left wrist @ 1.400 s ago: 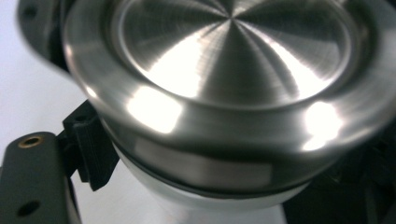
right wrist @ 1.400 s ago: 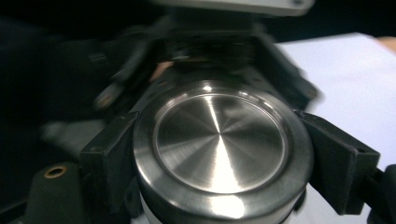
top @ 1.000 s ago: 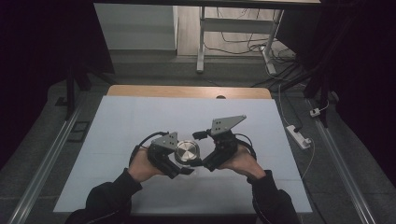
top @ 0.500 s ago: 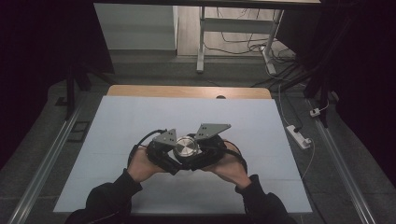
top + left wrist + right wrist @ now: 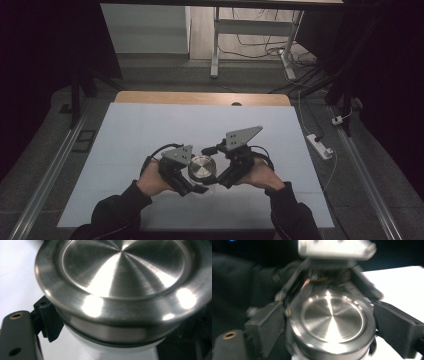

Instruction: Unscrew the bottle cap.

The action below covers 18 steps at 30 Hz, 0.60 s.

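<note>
We see a round brushed-steel container with a shiny lid held above the pale blue table mat, between the left gripper and the right gripper. The left gripper is clamped on its body just under the lid's rim. The right gripper's jaws flank the lid and have just been opening — whether its blurred pads touch, we cannot tell. The container's lower part is cut off.
</note>
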{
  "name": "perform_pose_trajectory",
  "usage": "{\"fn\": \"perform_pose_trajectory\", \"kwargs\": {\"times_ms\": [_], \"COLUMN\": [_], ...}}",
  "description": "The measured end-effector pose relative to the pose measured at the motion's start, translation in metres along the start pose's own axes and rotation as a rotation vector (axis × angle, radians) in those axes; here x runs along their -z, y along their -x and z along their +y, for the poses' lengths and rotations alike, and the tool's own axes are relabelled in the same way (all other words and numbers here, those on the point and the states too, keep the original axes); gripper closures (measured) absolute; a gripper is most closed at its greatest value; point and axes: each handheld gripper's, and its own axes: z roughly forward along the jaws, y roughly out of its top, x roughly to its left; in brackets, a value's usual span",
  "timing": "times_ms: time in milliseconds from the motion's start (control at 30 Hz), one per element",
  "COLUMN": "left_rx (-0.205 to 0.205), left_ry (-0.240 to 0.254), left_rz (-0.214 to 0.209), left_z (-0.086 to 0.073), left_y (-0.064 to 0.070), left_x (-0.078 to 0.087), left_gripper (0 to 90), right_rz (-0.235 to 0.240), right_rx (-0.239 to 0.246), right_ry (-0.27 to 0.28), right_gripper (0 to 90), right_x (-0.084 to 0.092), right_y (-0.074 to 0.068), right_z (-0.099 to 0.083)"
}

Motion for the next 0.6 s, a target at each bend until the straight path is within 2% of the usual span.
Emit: {"fn": "perform_pose_trajectory", "kwargs": {"times_ms": [33,67,100,167,233,333,433,533,600], "left_rx": [0.033,0.051,0.071,0.108,0.122,0.106,0.091,0.069,0.057], "left_ry": [-0.002,-0.009,-0.014,-0.002,-0.002,-0.014,-0.020,-0.025,-0.017], "left_rz": [0.043,0.079,0.100,0.129,0.144,0.150,0.144,0.118,0.084], "left_z": [-0.001,-0.002,-0.003,-0.005,-0.004,-0.002,0.001,0.000,-0.001], "left_y": [-0.002,-0.004,-0.006,-0.008,-0.007,-0.005,-0.002,-0.002,-0.002], "left_x": [0.000,0.001,0.001,0.000,-0.001,-0.001,-0.002,-0.002,-0.001], "left_gripper": [15.2,15.2,15.2,15.2,15.2,15.2,15.2,15.2,15.2], "right_rz": [-0.068,-0.117,-0.169,-0.260,-0.318,-0.348,-0.379,-0.364,-0.320], "right_rx": [-0.028,-0.044,-0.065,-0.086,-0.088,-0.067,-0.040,-0.035,-0.046], "right_ry": [-0.012,-0.019,-0.025,-0.045,-0.075,-0.097,-0.097,-0.099,-0.094], "right_gripper": [5.4,4.9,4.9,5.4,6.1,10.0,17.9,18.7,18.9], "right_x": [0.002,0.003,0.003,-0.002,-0.013,-0.026,-0.034,-0.034,-0.031], "right_y": [0.001,0.001,0.000,-0.002,-0.005,-0.008,-0.012,-0.013,-0.011], "right_z": [0.003,0.005,0.005,0.005,0.005,0.004,0.002,0.001,0.002]}}
